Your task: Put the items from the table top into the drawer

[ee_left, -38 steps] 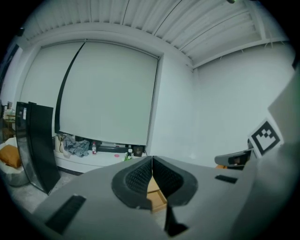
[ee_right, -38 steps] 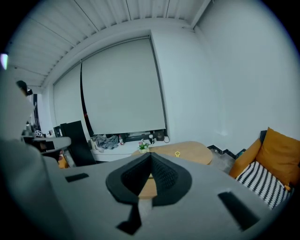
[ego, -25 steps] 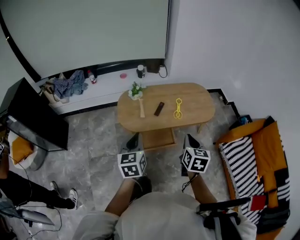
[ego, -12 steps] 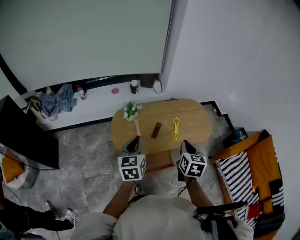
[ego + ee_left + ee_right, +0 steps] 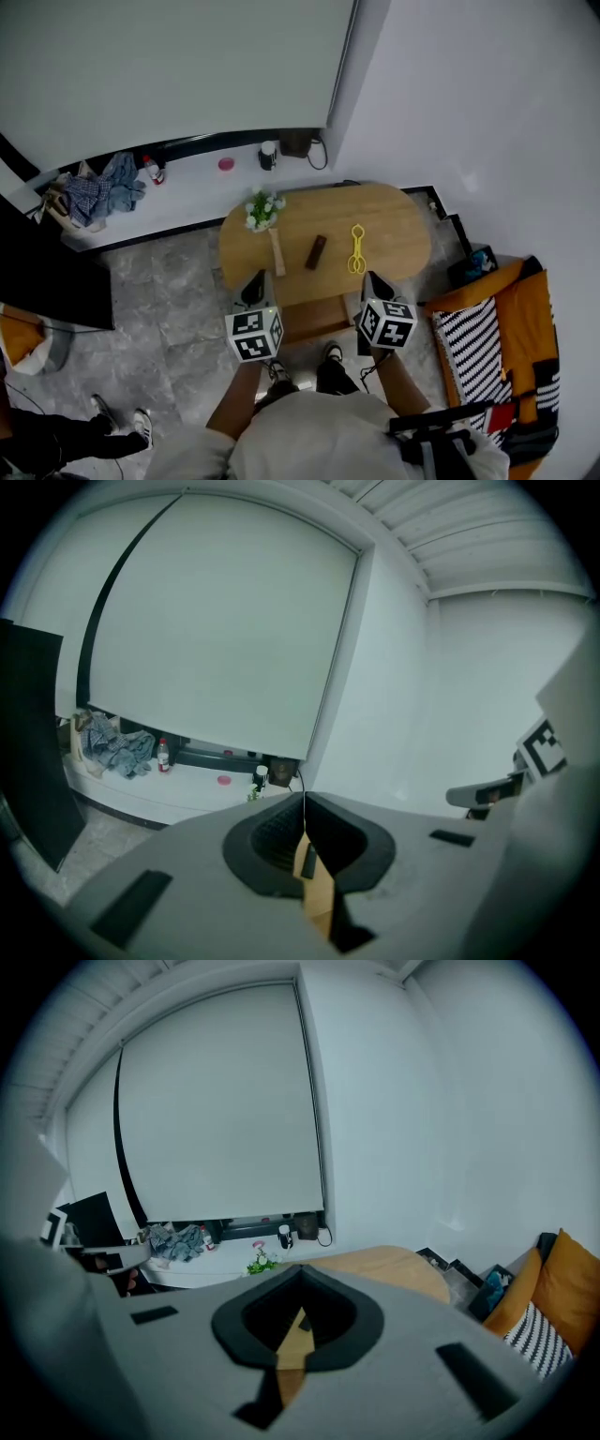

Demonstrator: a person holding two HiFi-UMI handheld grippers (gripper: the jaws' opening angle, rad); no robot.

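Note:
An oval wooden table (image 5: pixel 403 234) carries a small white-flowered plant (image 5: pixel 262 209), a pale wooden stick (image 5: pixel 278 252), a dark flat bar (image 5: pixel 317 251) and a yellow pair of tongs (image 5: pixel 357 248). Below its near edge a wooden drawer unit (image 5: pixel 314 317) shows; whether it is pulled out I cannot tell. My left gripper (image 5: pixel 255 284) (image 5: pixel 303 799) hangs in front of the table's near left edge, jaws shut and empty. My right gripper (image 5: pixel 375 280) (image 5: pixel 300 1269) hangs before the near right edge, also shut and empty. Neither touches the table.
An orange sofa (image 5: pixel 525 300) with a striped blanket (image 5: pixel 483 342) stands to the right. A black screen (image 5: pixel 47 277) stands on the left. The white ledge (image 5: pixel 187 187) behind the table holds clothes, a bottle and a cup. Someone's legs (image 5: pixel 66 441) show at the lower left.
Both grippers have moved forward toward the table's near edge, and the table now lies closer under them. Both stay shut.

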